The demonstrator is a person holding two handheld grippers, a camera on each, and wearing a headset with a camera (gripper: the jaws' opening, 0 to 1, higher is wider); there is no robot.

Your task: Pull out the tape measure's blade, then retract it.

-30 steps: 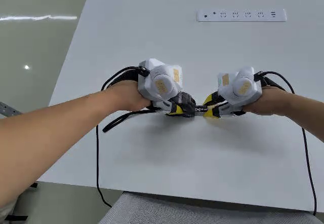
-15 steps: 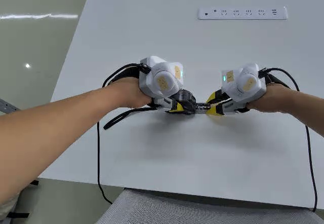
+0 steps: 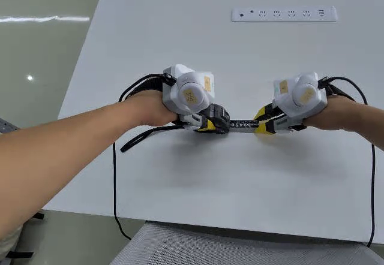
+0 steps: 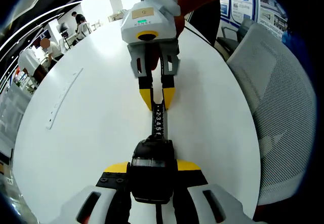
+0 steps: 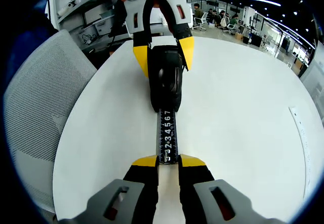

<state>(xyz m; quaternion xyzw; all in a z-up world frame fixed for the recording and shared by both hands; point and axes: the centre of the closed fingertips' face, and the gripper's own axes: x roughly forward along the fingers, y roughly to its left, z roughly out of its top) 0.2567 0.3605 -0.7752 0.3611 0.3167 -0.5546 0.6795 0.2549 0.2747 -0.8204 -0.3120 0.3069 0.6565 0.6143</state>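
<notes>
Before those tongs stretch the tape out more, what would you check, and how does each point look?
1. Grip of left tongs on tape measure case: ok.
2. Grip of right tongs on blade near its tip: ok.
3. The blade straight and untwisted between them: ok.
4. Bare table beyond the right tongs for a longer pull: ok.
5. Lock on the case released: cannot tell.

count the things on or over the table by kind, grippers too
grippers: 2 (left gripper, right gripper)
tape measure: 1
power strip: 1
total: 4
</notes>
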